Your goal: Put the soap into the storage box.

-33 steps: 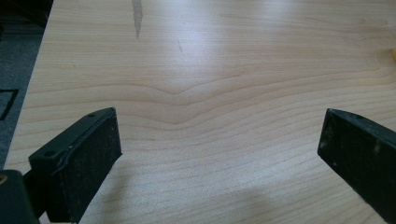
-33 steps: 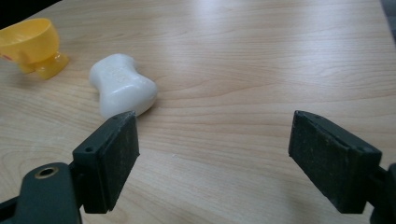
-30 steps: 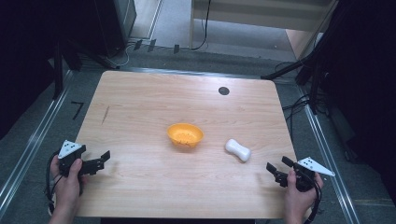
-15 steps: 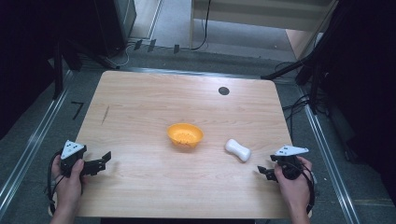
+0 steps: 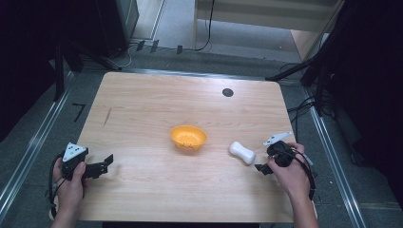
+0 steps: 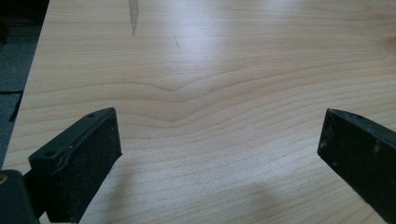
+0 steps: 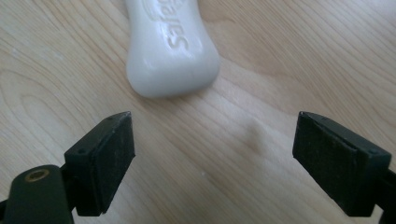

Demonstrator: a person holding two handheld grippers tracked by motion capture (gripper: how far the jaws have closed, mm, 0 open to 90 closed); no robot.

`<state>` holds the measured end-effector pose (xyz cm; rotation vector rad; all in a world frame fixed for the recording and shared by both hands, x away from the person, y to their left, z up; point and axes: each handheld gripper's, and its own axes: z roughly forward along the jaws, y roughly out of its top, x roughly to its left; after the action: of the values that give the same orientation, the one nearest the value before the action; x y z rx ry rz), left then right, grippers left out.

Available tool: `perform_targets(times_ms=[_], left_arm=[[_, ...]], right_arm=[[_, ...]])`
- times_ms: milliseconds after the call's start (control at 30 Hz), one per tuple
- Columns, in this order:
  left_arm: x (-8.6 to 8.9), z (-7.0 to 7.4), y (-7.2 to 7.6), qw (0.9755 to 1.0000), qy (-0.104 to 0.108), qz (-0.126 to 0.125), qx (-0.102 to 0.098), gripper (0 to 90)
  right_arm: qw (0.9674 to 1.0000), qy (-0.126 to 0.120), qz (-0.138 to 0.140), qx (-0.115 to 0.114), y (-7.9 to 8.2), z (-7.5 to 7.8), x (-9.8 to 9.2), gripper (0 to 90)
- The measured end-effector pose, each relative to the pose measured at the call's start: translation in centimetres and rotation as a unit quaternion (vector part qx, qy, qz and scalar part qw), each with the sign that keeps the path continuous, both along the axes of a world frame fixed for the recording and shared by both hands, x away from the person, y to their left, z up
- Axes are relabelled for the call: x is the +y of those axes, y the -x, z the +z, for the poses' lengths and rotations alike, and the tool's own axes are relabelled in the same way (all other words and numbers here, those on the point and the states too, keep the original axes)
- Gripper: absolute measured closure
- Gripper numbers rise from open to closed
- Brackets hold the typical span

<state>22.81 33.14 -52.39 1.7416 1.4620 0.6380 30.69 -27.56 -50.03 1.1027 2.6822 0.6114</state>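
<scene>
Right hand-held gripper (image 5: pixel 263 167) moved nearer one soap bar (image 5: pixel 242 152); one bowl (image 5: pixel 188 137).

An orange bowl (image 5: pixel 188 137) sits mid-table (image 5: pixel 142 109), near a black disc (image 5: pixel 227 92).

Both grippers black, left gripper (image 5: pixel 97 167) and right gripper (image 5: pixel 264 168) each topped by a grey three-cornered plate; black cables trail; flat black pad fingers (image 7: pixel 103 156); bare forearms.

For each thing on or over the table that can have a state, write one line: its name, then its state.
White soap bar: lying flat on the table, untouched.
Orange bowl: upright, looks empty.
Right gripper: open, jaws just opened wider, short of the soap bar.
Left gripper: open, nothing between its jaws.
</scene>
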Motion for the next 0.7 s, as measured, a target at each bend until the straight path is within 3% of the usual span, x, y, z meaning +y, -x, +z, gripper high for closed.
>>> perform_targets(times_ms=[367, 700], left_arm=[[-0.1, 0.0, 0.0, 1.0000, -0.005, -0.003, 0.003, 0.0], [-0.1, 0.0, 0.0, 1.0000, -0.006, -0.004, 0.001, 0.0]], right_arm=[[0.9991, 0.026, 0.024, 0.024, -2.4, 0.3, 3.4, 13.0], [0.9980, 0.028, 0.038, 0.042, -3.6, 0.0, 5.2, 15.6]])
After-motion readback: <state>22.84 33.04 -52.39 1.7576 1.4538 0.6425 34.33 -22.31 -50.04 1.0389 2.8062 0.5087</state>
